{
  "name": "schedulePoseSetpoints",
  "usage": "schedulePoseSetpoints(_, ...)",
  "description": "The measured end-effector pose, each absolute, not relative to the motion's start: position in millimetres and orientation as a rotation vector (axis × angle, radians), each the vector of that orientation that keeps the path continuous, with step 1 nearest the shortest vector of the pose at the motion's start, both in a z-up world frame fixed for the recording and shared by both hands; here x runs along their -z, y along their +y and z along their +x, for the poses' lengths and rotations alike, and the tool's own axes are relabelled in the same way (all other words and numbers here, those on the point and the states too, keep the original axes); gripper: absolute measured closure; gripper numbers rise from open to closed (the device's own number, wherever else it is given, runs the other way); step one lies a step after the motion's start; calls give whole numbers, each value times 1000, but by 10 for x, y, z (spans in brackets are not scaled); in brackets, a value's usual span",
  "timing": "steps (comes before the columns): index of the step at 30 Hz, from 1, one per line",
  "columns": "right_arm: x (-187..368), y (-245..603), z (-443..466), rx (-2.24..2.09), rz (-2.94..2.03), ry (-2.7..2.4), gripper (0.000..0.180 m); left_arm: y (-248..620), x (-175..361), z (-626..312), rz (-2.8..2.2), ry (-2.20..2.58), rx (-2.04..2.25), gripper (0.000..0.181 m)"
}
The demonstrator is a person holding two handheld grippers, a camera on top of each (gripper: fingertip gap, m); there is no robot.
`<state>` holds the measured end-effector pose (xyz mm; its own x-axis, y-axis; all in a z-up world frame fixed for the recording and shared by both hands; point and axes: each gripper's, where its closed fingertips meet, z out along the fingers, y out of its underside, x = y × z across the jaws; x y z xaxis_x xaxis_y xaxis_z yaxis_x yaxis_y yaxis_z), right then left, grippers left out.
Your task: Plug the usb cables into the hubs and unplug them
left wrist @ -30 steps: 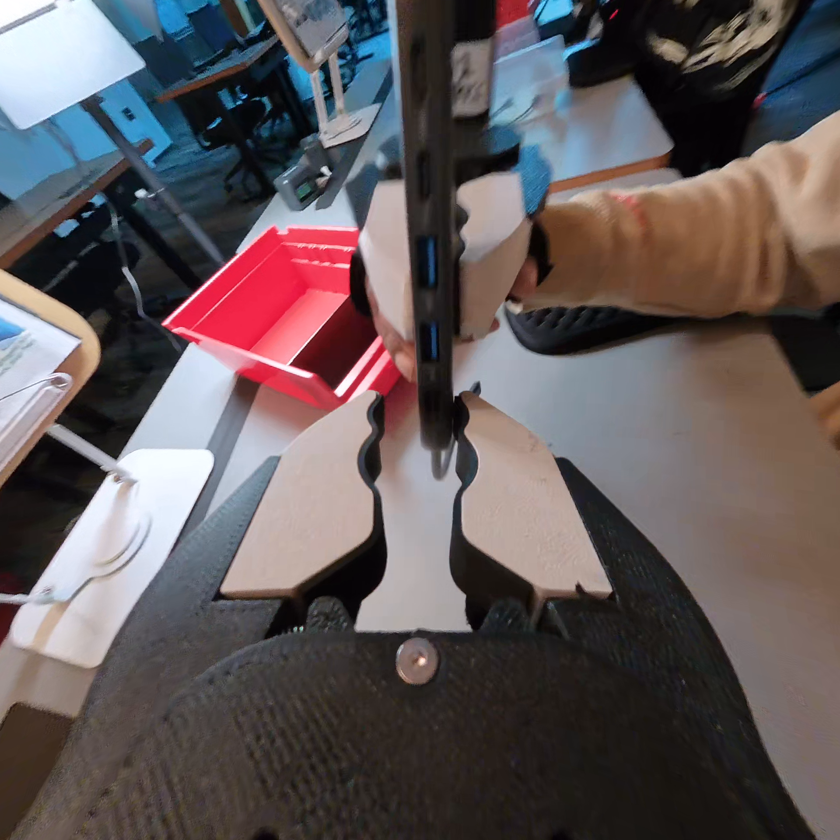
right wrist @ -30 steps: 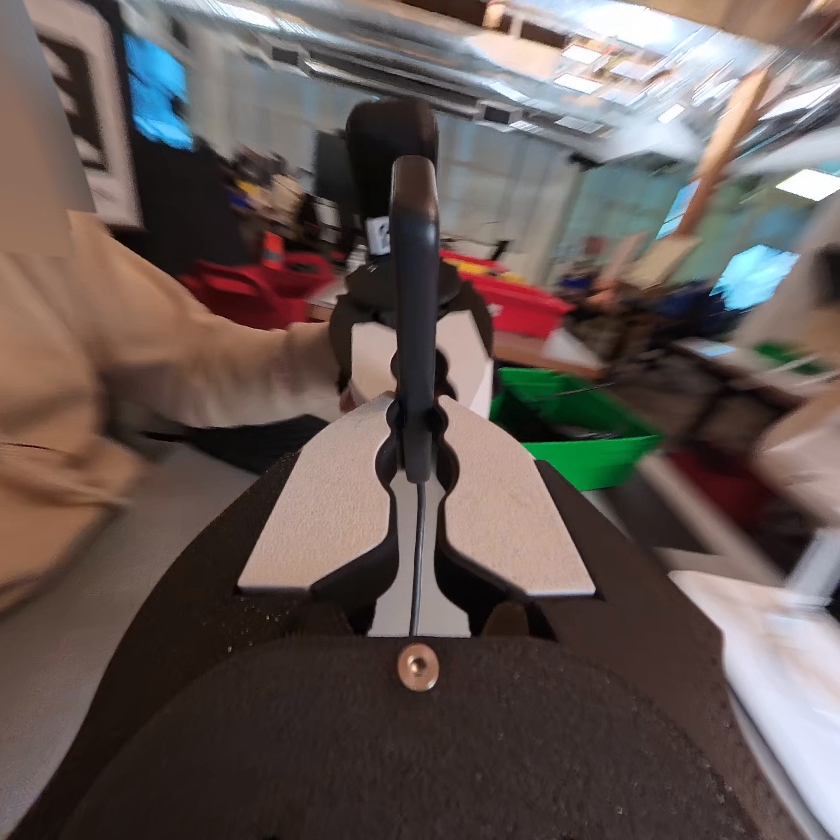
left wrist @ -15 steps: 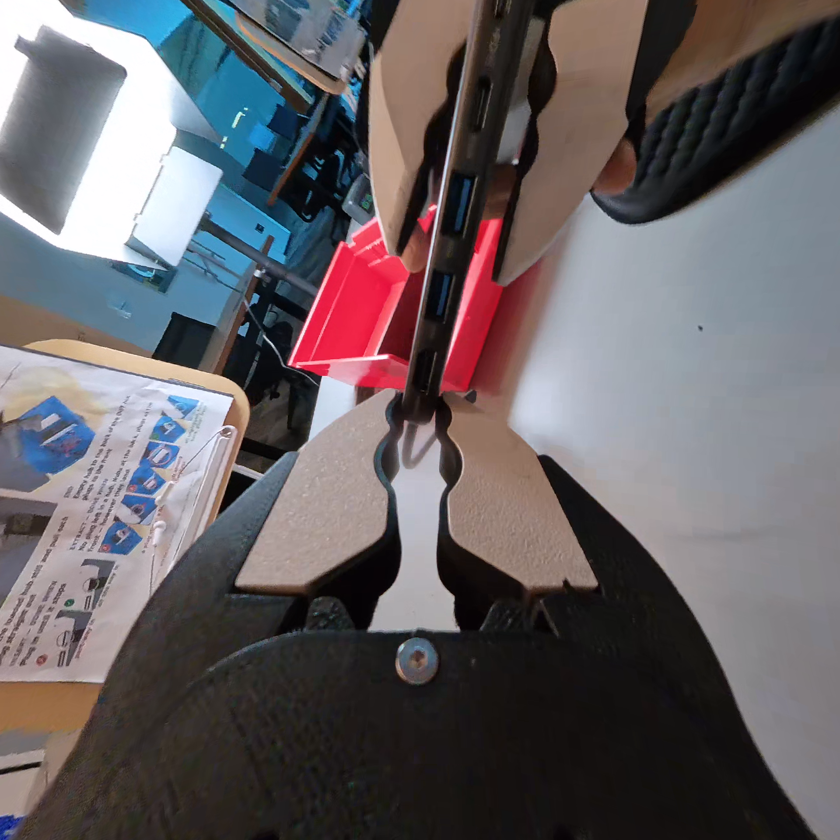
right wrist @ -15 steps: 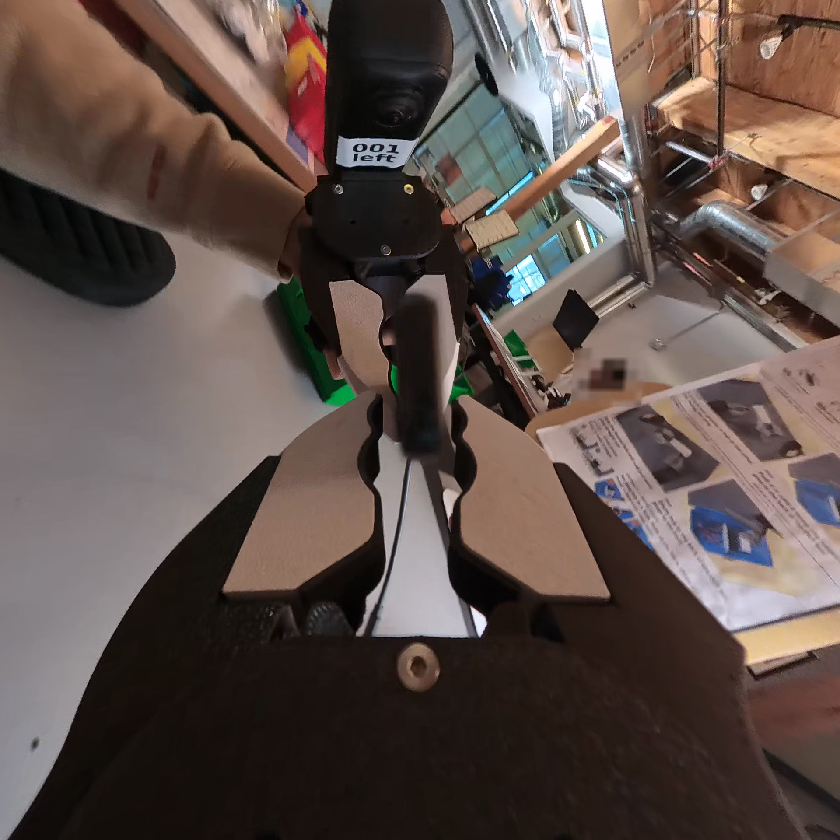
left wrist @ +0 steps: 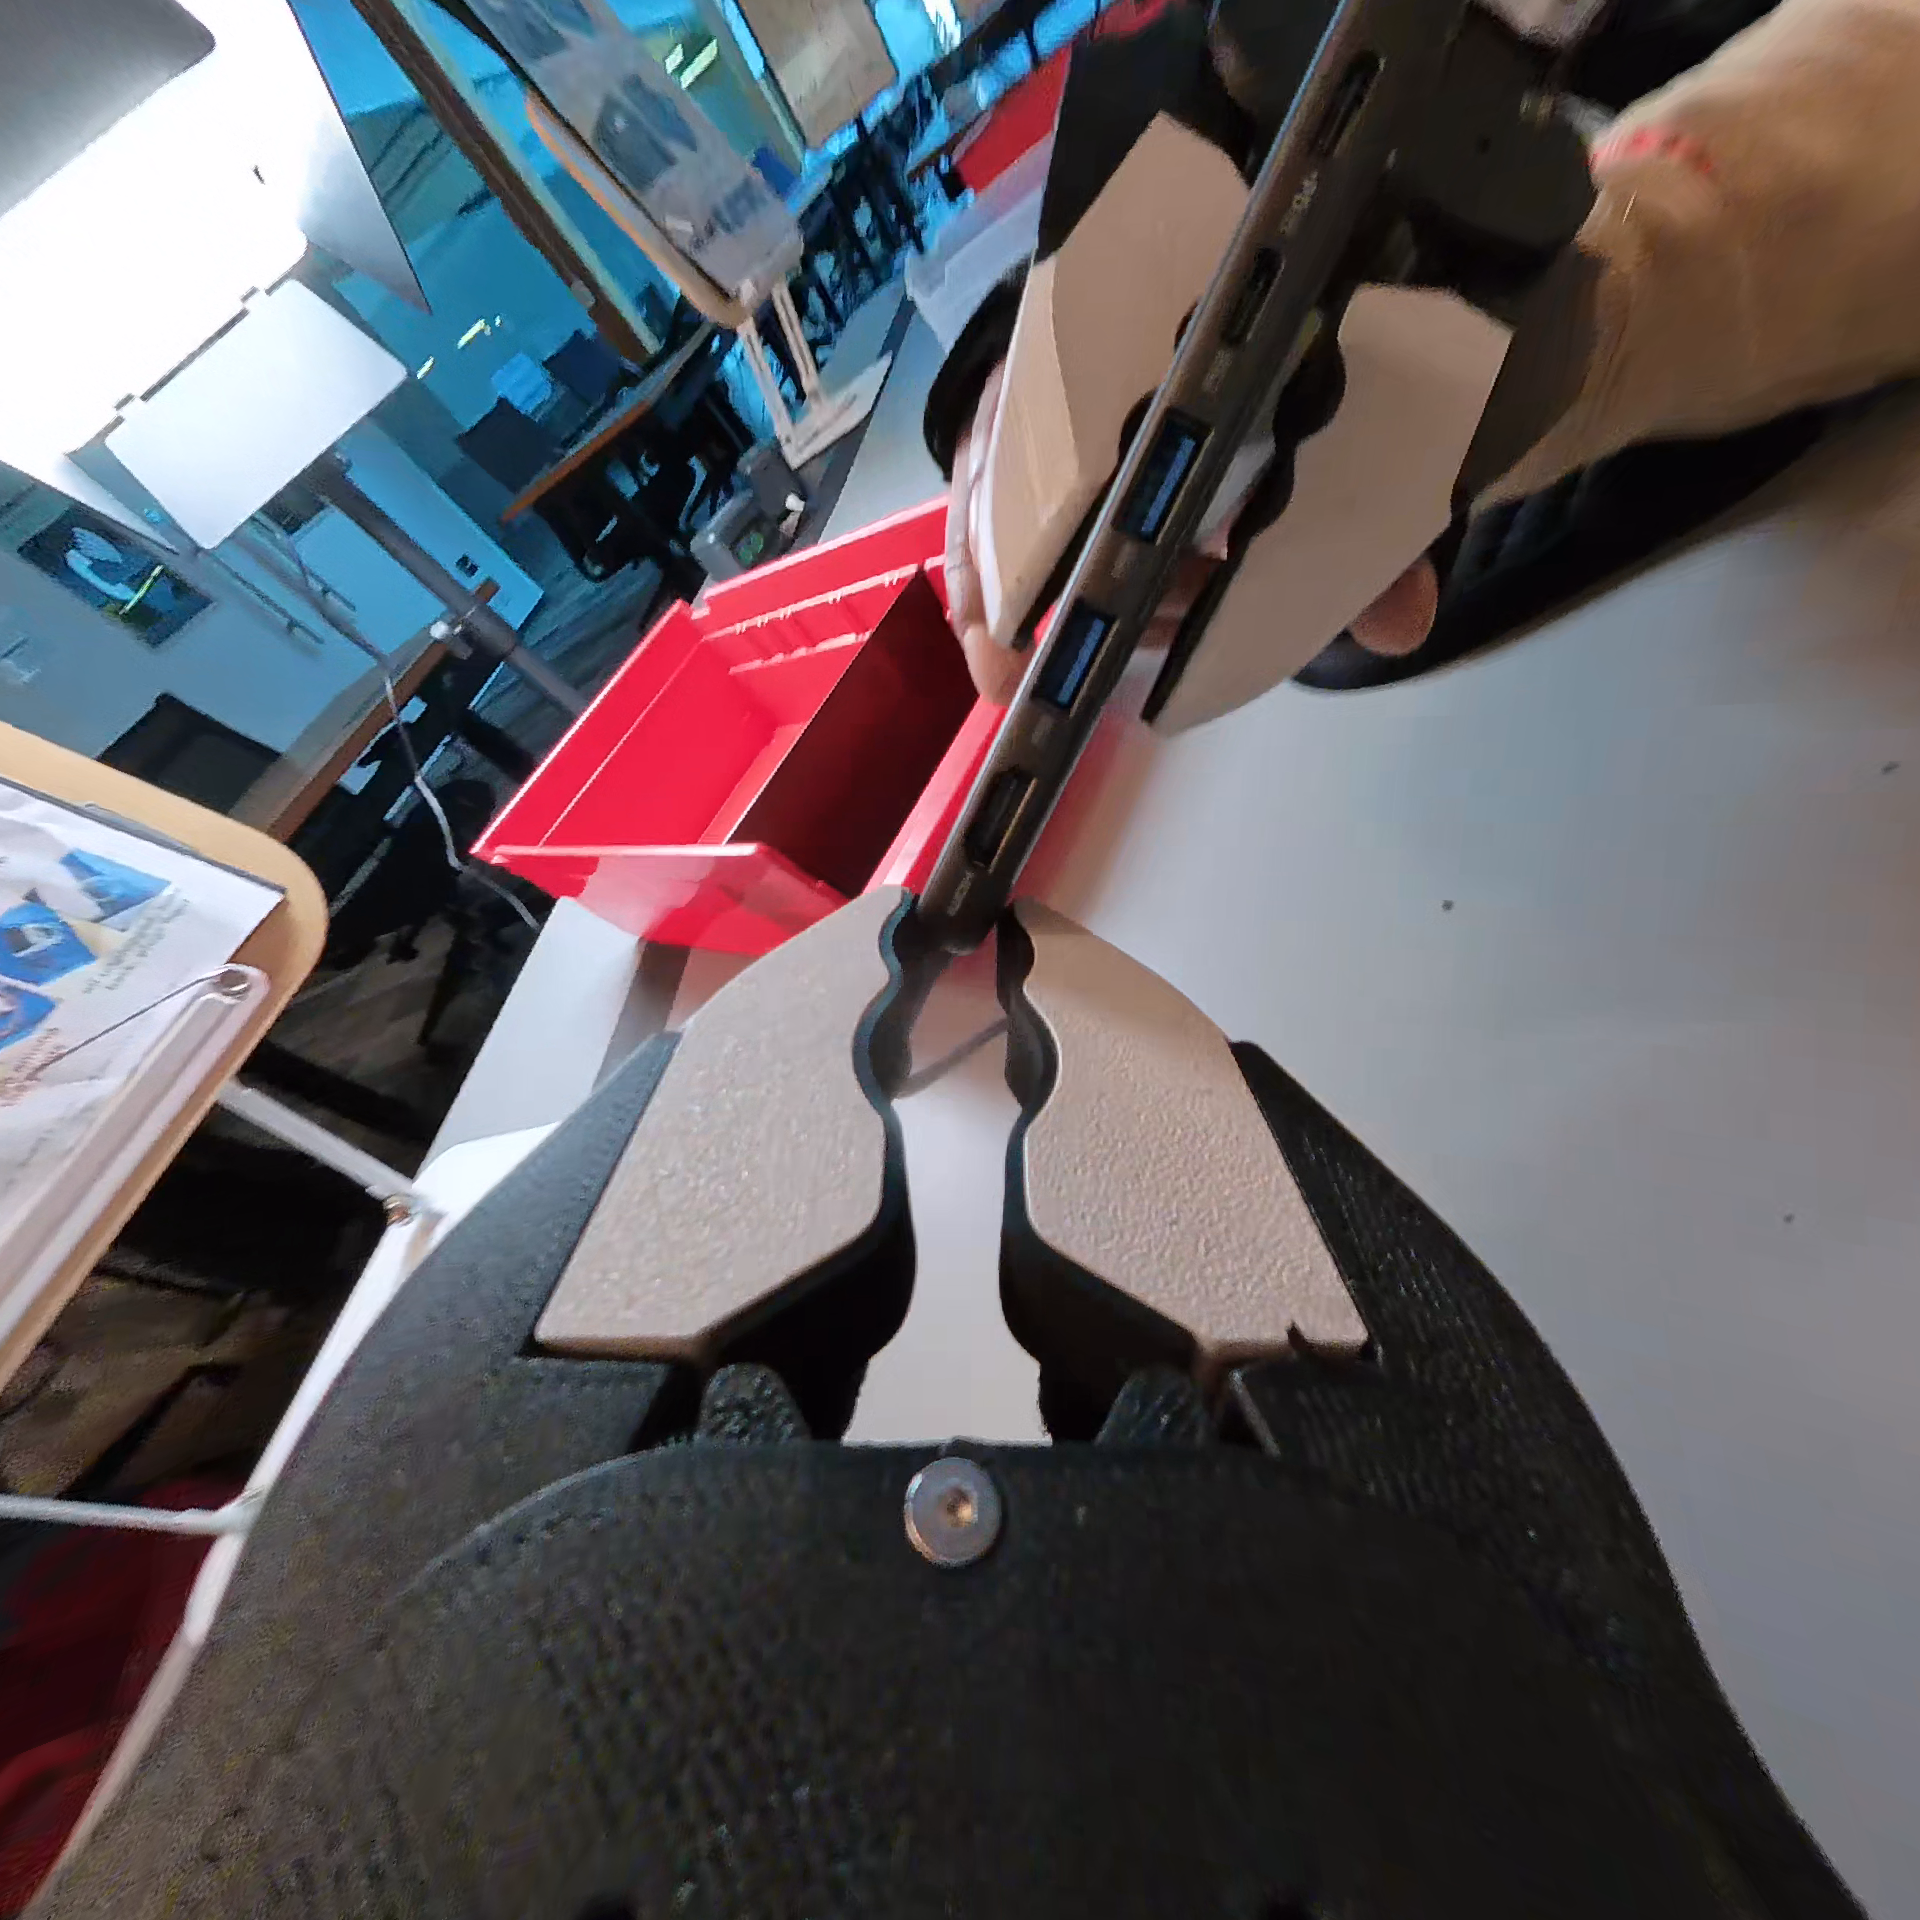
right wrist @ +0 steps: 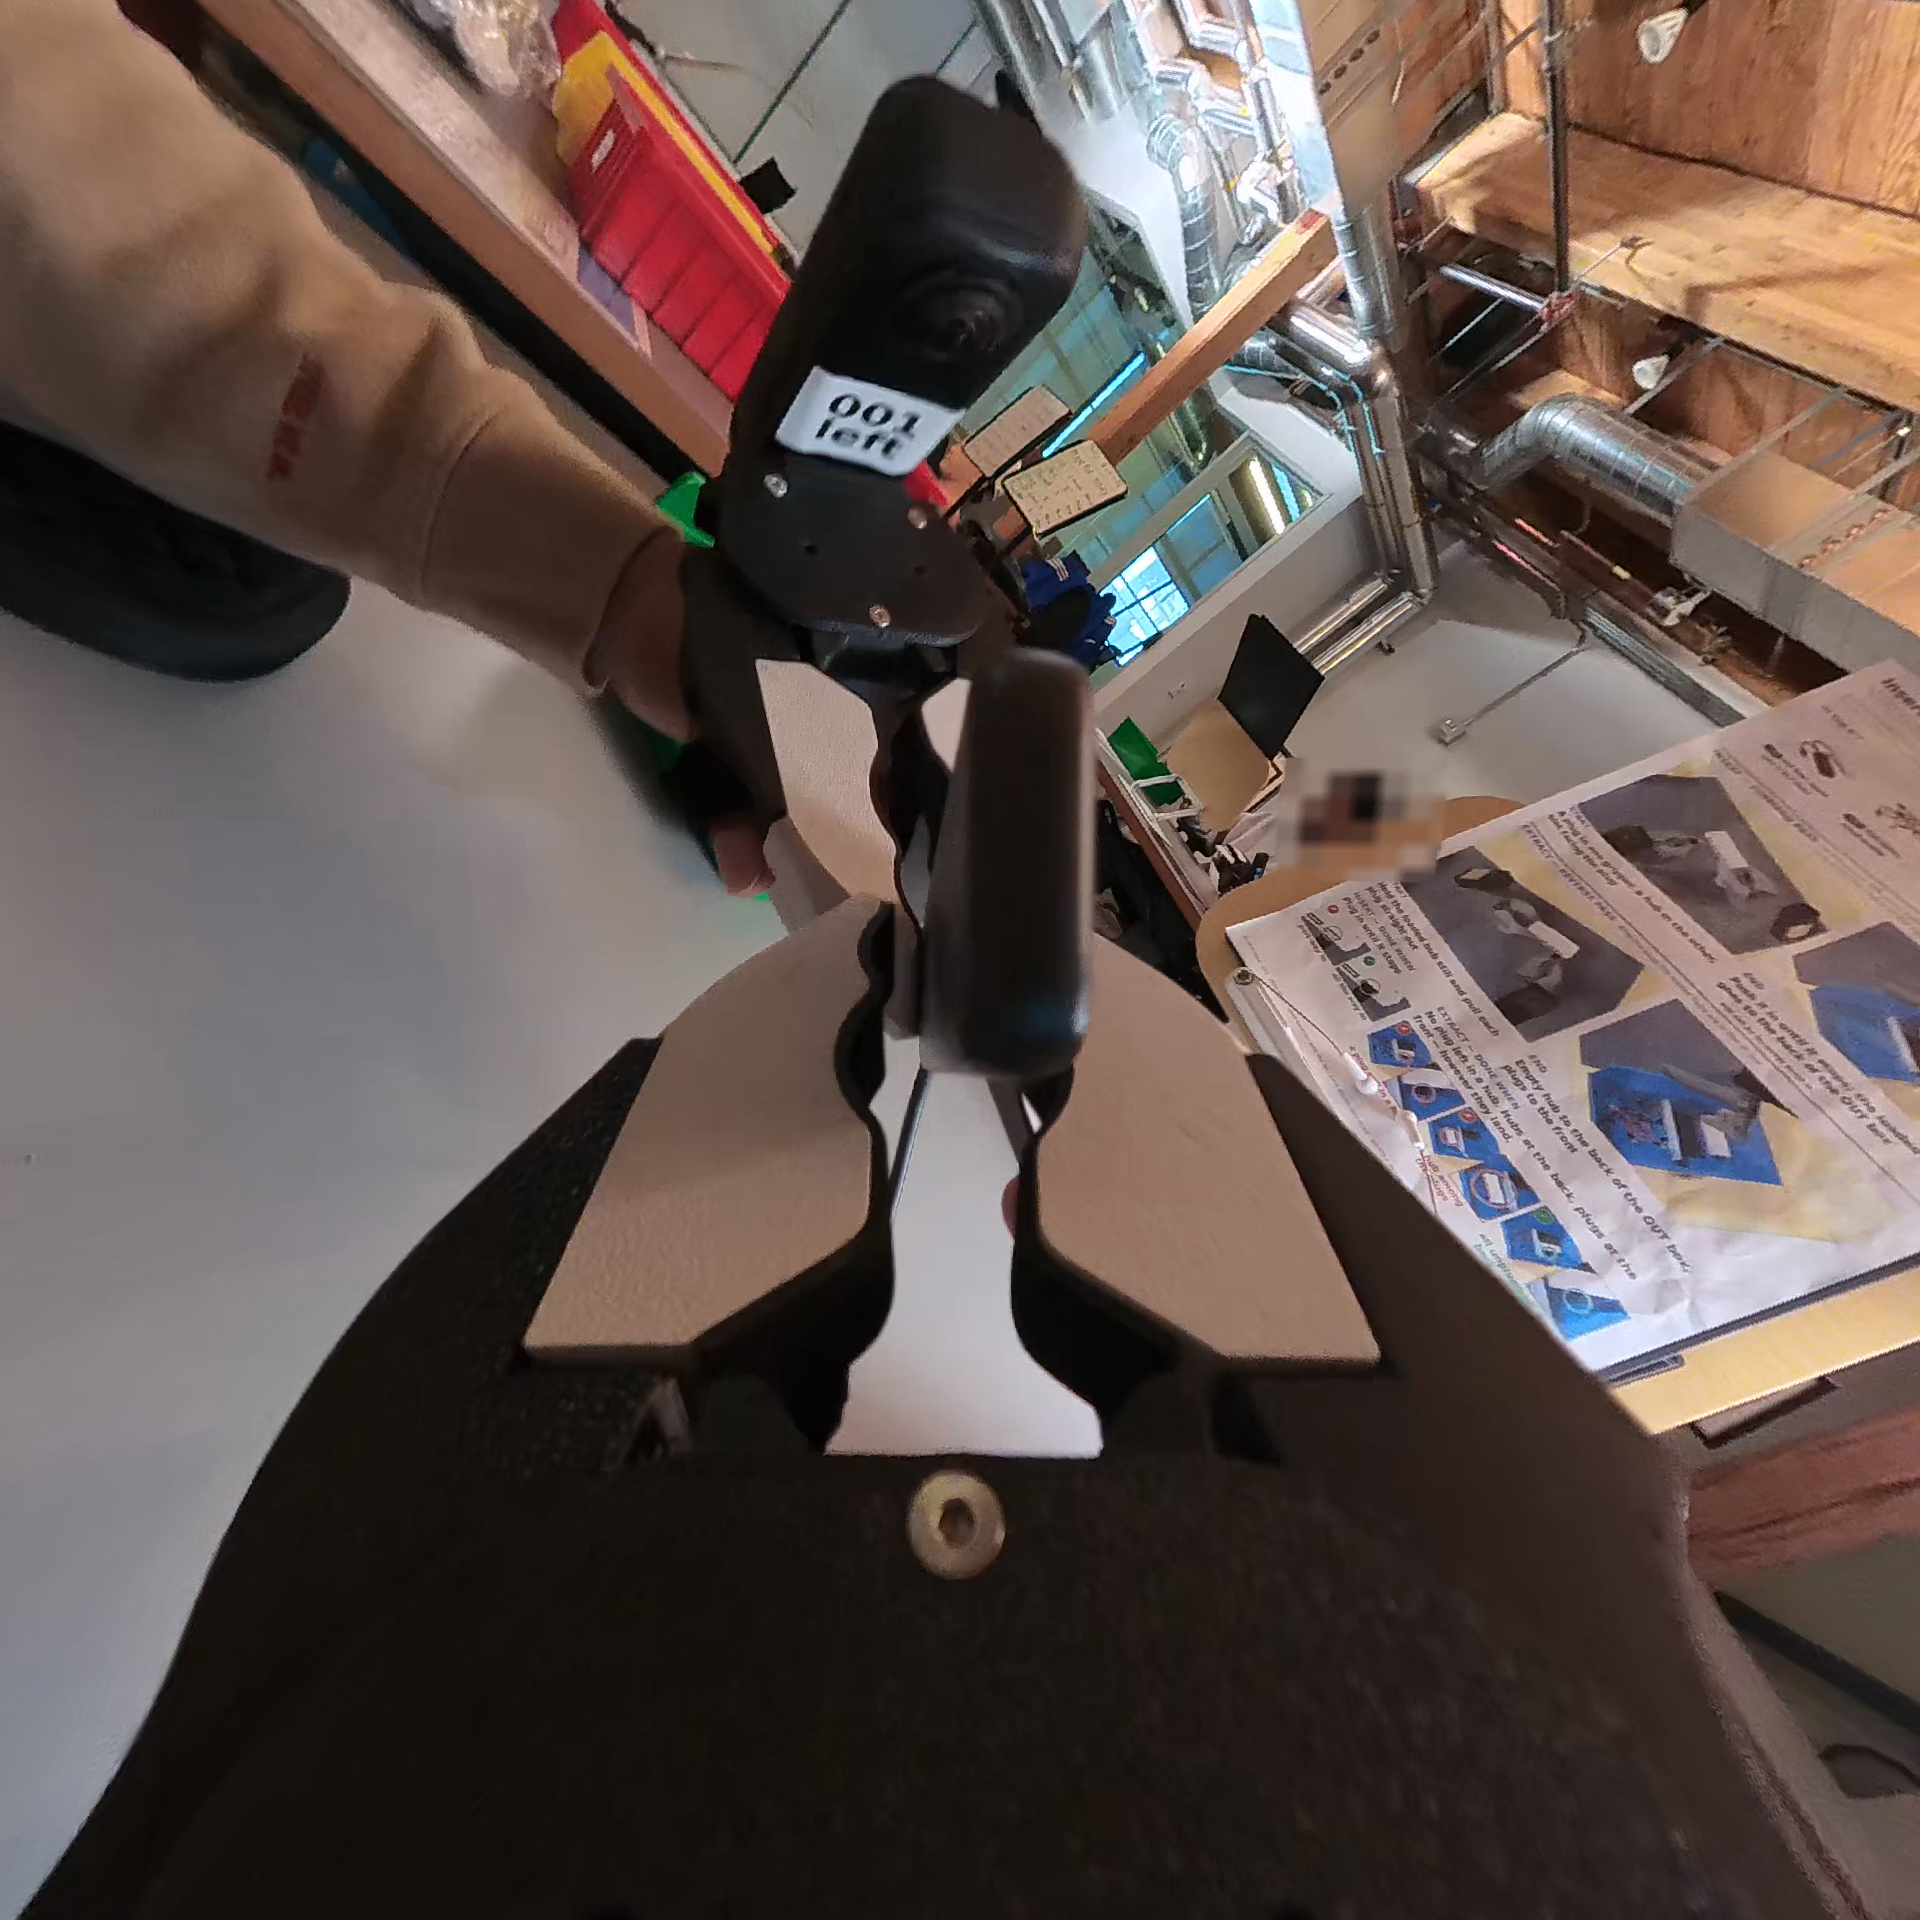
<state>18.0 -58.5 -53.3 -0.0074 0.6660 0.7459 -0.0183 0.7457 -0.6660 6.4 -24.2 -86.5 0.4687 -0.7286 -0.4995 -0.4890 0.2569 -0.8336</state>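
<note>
**Two grippers share one hub above a pale table**

Left wrist view: the left gripper (left wrist: 954, 925) pinches the near end of a slim dark hub (left wrist: 1132, 540) between its narrowed fingertips. The hub runs up and away to the right, its row of ports facing the camera, two of them blue inside. Farther along, the right gripper (left wrist: 1195, 623) clamps the same hub across its body, a hand (left wrist: 1382, 613) in a beige sleeve behind it. A thin dark cable (left wrist: 951, 1055) shows between the left gripper's fingers. Beneath the hub sits a red bin (left wrist: 727, 769) at the edge of the white table (left wrist: 1507, 987). A printed sheet (left wrist: 62, 987) stands at left; its writing is too small to make out.

Right wrist view: the right gripper (right wrist: 977, 997) is closed on the hub (right wrist: 1013, 862), seen here by its rounded dark back. Directly beyond, the left gripper (right wrist: 904, 852) holds the far end. A white sticker (right wrist: 868, 426) with printed characters sits below its camera. An illustrated instruction sheet (right wrist: 1610, 1039) lies at right.
</note>
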Motion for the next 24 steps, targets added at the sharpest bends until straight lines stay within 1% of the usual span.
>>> schedulePoseSetpoints(6, 398, -532, 263, -709, -592, -1421, 156, -294, 783, 162, -1343, 1098, 380, 168)
schedulePoseSetpoints(10, 460, -545, 261, -705, -601, -1467, 166, -279, 784, 139, -1346, 1079, 392, 168)
schedulePoseSetpoints(16, 577, -526, 213, -612, -623, -1526, 168, -223, 903, 85, -1435, 1071, 407, 165)
schedulePoseSetpoints(18, 591, -464, 203, -528, -628, -1517, 168, -198, 907, -8, -1496, 1057, 403, 160)
schedulePoseSetpoints(21, 628, -326, 226, -400, -630, -1509, 168, -139, 689, -347, -1537, 926, 374, 149)
schedulePoseSetpoints(24, 662, -204, 277, -292, -624, -1512, 168, -141, 258, -855, -1509, 728, 286, 149)
